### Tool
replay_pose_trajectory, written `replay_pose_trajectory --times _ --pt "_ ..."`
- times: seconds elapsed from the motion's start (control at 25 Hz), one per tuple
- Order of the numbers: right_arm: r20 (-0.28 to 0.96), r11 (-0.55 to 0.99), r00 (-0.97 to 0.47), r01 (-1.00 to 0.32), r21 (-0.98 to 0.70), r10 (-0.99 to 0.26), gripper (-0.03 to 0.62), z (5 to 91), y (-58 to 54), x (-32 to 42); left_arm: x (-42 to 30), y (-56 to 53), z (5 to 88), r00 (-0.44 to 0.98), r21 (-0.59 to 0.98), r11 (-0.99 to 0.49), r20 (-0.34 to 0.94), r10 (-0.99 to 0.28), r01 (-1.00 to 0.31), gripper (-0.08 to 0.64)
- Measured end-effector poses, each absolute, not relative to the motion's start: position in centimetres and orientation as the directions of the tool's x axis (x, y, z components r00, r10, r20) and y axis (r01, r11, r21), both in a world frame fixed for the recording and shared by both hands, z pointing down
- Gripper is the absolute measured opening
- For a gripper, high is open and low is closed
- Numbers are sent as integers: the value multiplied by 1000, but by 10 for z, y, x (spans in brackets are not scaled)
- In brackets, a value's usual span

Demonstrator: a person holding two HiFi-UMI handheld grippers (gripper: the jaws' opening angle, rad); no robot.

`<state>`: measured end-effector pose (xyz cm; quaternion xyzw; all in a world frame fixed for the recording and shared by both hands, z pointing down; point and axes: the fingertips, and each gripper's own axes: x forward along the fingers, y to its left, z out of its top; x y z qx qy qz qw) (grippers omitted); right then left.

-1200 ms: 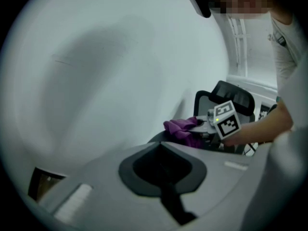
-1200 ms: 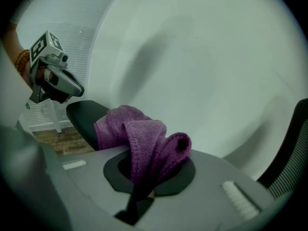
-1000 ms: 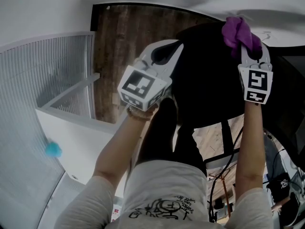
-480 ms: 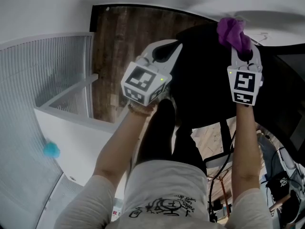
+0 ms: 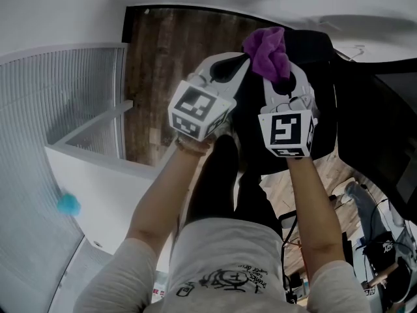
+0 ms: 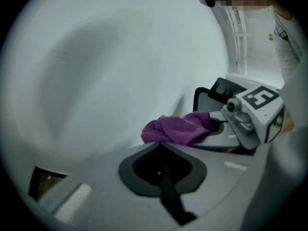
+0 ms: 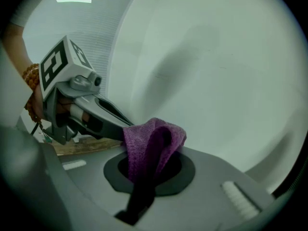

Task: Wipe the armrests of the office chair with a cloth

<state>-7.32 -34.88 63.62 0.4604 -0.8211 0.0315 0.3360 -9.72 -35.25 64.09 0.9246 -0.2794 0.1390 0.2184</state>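
Jaws of right gripper (image 5: 279, 78) clamp the cloth (image 5: 267, 49), seemingly poised for wiping; left gripper (image 6: 163, 171), closed and empty, waits near chair (image 5: 326, 90).

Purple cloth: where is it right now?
The purple cloth is clamped in the right gripper, top centre of the head view, just right of the left gripper.
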Motion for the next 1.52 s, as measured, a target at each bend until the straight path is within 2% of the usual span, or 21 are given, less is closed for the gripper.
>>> replay_pose_trajectory --times 0.12,0.44,1.0,1.24,1.52 --pt "578 571 -360 -788 232 -732 26 637 -339 -90 -98 -350 641 806 326 -750 378 -455 -576 0" --pt "575 590 -367 -763 263 -731 25 637 -341 -77 -96 -349 640 805 317 -756 392 -445 -573 0" --pt "617 521 -244 -792 319 -748 25 643 -366 38 -67 -356 635 803 293 -771 409 -434 -566 0" --pt "625 478 -187 -812 336 -758 25 651 -377 59 -94 -358 640 806 309 -762 394 -442 -570 0" --pt "655 413 -84 -833 367 -751 25 653 -382 126 -86 -356 636 809 311 -766 398 -433 -563 0"
